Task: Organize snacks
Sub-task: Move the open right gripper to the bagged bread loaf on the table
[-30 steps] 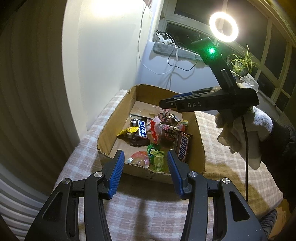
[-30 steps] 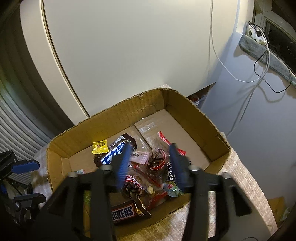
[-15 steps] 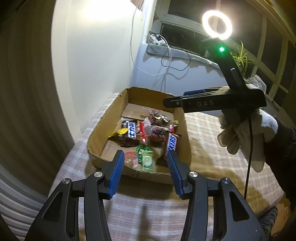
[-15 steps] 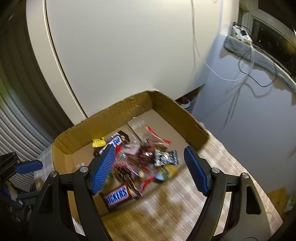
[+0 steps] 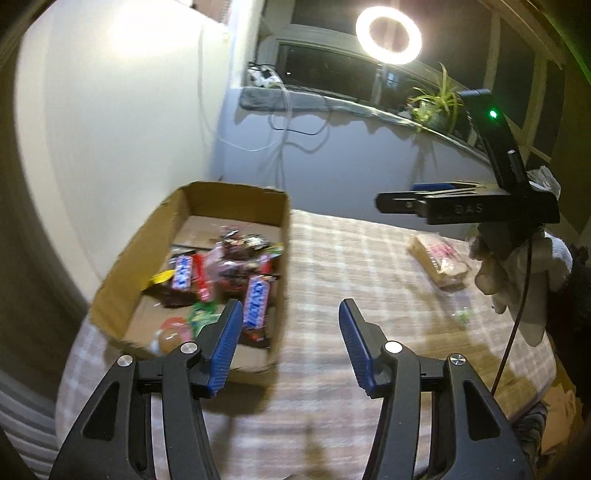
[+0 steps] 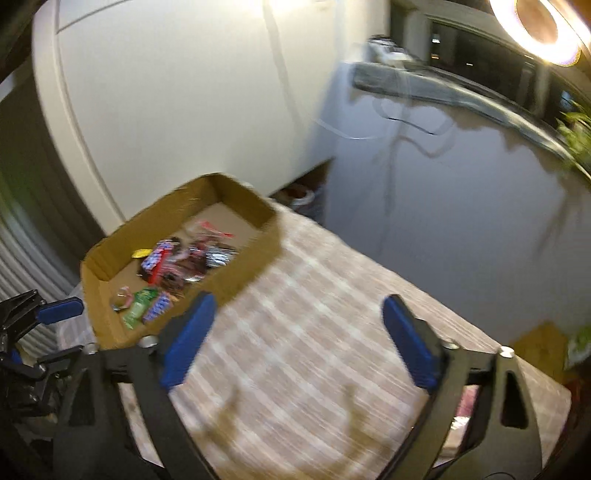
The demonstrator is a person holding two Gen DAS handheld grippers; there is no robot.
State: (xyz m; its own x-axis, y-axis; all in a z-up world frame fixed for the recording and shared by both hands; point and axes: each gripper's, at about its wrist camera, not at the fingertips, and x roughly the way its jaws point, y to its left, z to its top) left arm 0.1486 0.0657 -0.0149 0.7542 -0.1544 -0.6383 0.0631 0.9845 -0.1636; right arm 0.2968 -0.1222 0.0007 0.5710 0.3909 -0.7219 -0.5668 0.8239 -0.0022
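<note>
A shallow cardboard box (image 5: 122, 254) holds several wrapped snacks, among them a Snickers bar (image 5: 256, 301). The box also shows in the right wrist view (image 6: 255, 254), blurred. A pale wrapped snack pack (image 5: 441, 258) and a small green candy (image 5: 461, 316) lie on the checked tablecloth to the right. My left gripper (image 5: 290, 345) is open and empty, above the cloth by the box's near right corner. My right gripper (image 6: 303, 341) is open wide and empty, above the cloth right of the box; it also shows in the left wrist view (image 5: 428, 194), held by a gloved hand.
The table (image 5: 332, 266) stands against a white wall on the left and a sill with cables behind. A ring light (image 5: 388, 35) and a plant (image 5: 437, 103) are at the window. The table's right edge (image 6: 535, 369) drops to the floor.
Both grippers have swung right, away from the box. The right gripper opened about a second ago and is now over bare cloth. The snack pack and green candy came into the left view.
</note>
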